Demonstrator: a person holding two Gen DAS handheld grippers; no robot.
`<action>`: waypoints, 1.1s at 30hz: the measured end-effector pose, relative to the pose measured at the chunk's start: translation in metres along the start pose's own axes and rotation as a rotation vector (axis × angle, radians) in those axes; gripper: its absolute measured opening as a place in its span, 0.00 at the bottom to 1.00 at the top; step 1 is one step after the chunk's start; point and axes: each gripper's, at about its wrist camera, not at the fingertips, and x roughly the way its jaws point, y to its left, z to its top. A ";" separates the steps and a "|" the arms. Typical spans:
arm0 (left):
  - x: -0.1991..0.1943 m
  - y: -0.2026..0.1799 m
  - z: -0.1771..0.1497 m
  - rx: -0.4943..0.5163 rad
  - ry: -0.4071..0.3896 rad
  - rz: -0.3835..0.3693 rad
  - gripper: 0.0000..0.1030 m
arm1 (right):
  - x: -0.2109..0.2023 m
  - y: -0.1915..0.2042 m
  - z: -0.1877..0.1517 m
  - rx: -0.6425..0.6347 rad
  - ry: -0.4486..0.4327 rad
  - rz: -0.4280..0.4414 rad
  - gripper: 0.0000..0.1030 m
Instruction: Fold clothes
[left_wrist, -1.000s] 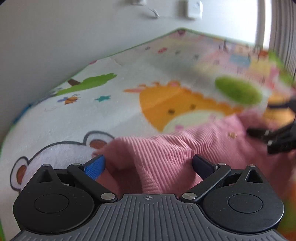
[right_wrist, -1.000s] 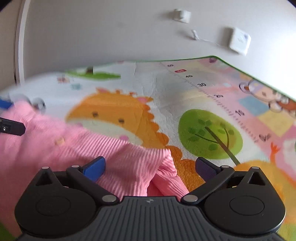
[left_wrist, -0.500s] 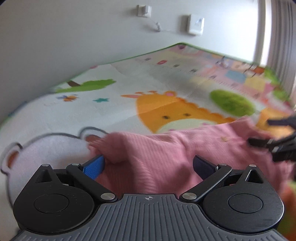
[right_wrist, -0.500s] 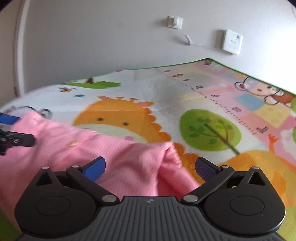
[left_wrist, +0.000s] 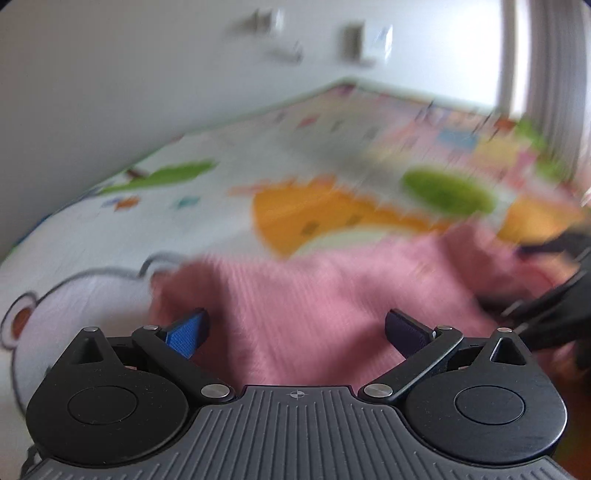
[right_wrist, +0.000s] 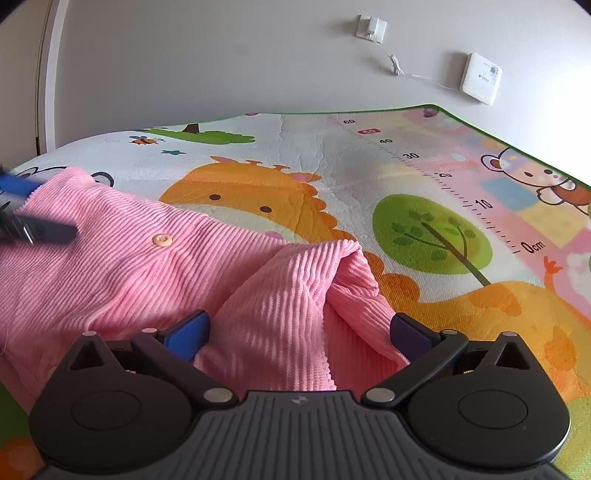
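A pink ribbed garment (right_wrist: 122, 266) is spread on a cartoon-printed play mat (right_wrist: 424, 177), lying across the lower part of both views. In the right wrist view a small round button (right_wrist: 162, 240) is seen on the cloth, and a rumpled fold (right_wrist: 332, 273) is raised near the middle, between the two fingers of the right gripper (right_wrist: 297, 332). Those fingers are held wide apart, with pink cloth lying between them; nothing is pinched.

The left gripper (left_wrist: 295, 328) is likewise spread wide over the garment, its blue pad (left_wrist: 186, 332) at the cloth's left edge and its dark pad (left_wrist: 404, 332) over the middle (the left wrist view is heavily blurred, so contact with the cloth cannot be judged). The same gripper is seen at the far left of the right wrist view as a blurred blue and black shape (right_wrist: 26, 218) at the garment's far corner.

On the mat beyond the cloth are printed an orange giraffe (right_wrist: 251, 199), a green tree (right_wrist: 432, 236), and a height ruler (right_wrist: 465, 199) marked in numbers. Behind the mat stands a grey wall (right_wrist: 221, 59), on which a socket (right_wrist: 371, 26) with a trailing cable and a white box (right_wrist: 480, 77) are mounted. No object lies on the garment.
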 end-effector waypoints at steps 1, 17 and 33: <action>0.004 0.000 0.000 -0.004 0.019 0.001 1.00 | -0.001 0.000 0.000 0.004 -0.005 -0.001 1.00; 0.009 0.010 -0.003 -0.068 0.053 -0.039 1.00 | -0.029 0.028 0.007 -0.056 -0.096 0.063 1.00; 0.010 0.016 -0.003 -0.079 0.056 -0.056 1.00 | -0.019 0.016 -0.003 -0.054 -0.041 -0.018 1.00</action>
